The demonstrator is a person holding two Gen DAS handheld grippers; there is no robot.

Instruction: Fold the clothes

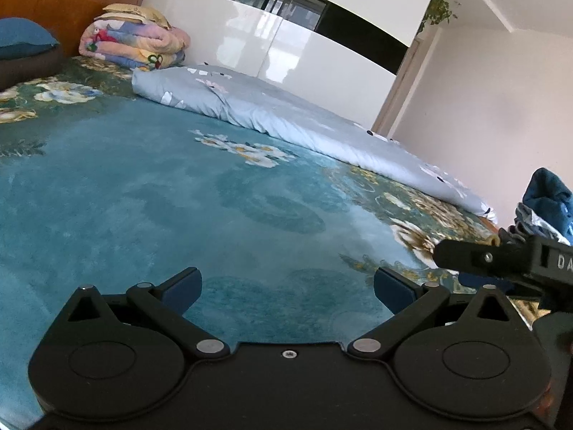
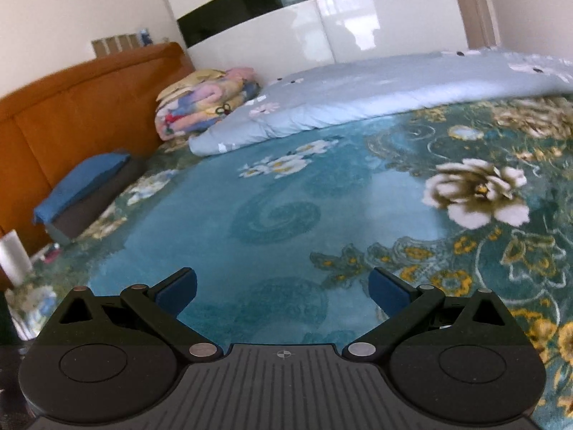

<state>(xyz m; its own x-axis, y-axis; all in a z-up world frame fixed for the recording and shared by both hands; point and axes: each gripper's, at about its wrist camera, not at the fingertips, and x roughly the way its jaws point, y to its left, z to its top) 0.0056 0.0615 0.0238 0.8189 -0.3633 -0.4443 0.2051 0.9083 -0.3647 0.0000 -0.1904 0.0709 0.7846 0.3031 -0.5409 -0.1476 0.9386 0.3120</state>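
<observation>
The left tool (image 1: 286, 288) hangs over the bed (image 1: 150, 193) with its blue-padded fingers (image 1: 182, 290) spread wide and nothing between them. The right tool (image 2: 283, 286) is likewise spread wide and empty above the teal flowered cover. In the left wrist view the right tool's black body shows at the right edge, and just beyond it lie the clothes (image 1: 544, 204), a rumpled heap of dark blue and grey-blue cloth at the bed's near right; neither tool touches them. Whether the heap rests on the bed or beside it cannot be told. A pale blue quilt (image 1: 286, 114) runs along the far side of the bed. At its left end, against the wardrobe (image 1: 322, 36), sits a folded pink patterned blanket (image 1: 132, 43). A blue pillow (image 2: 86, 179) lies on a dark cushion by the brown headboard (image 2: 71, 107) at the far left
</observation>
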